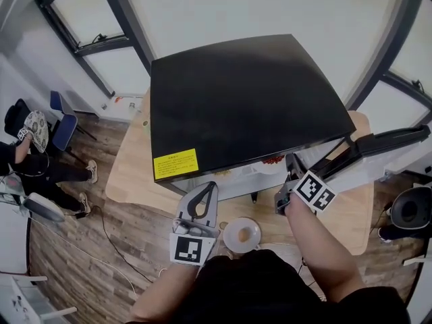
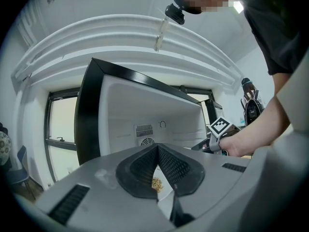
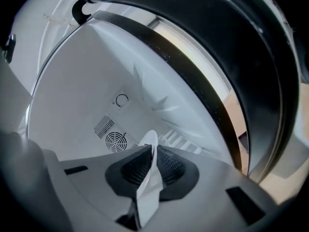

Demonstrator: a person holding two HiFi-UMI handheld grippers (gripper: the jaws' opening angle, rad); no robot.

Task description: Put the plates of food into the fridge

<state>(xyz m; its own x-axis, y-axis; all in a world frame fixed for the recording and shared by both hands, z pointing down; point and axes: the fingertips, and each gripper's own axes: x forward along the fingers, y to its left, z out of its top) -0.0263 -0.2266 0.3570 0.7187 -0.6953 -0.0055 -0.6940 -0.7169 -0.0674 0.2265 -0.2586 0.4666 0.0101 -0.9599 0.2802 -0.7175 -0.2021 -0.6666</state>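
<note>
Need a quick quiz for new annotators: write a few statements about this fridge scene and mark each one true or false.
1. The fridge door stands open. True.
2. The top of the fridge is white. False: it is black.
3. The right gripper is empty. False: its fingers are shut on the rim of a white plate.
4. The left gripper holds a plate with yellowish food between its fingers. True.
5. In the head view, a third plate with food on it shows between the person's two arms. True.
</note>
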